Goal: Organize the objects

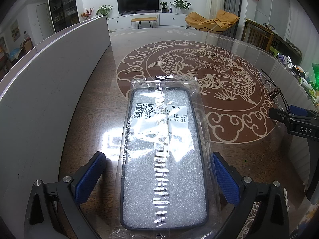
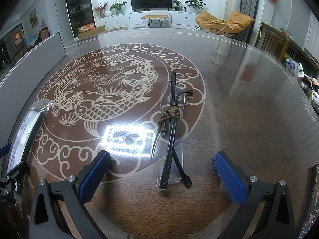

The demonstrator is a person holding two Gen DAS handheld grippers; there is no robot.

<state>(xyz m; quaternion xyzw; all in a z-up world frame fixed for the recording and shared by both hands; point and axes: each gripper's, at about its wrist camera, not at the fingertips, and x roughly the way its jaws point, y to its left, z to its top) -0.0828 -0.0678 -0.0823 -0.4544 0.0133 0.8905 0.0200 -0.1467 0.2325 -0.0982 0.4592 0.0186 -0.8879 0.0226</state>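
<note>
A black phone case in a clear plastic bag lies flat on the table between my left gripper's blue pads. My left gripper is open, with a pad on each side of the bag, apart from it. Folded rimless glasses with black arms and a brown cord wound round them lie on the table in the right wrist view. My right gripper is open, and the near end of the glasses lies between its pads. The bagged case also shows at the left edge of the right wrist view.
The table is dark wood under glass with a round fish pattern. A long grey board stands along the table's left side. Small items crowd the far right edge. The right gripper's body shows at the right of the left wrist view.
</note>
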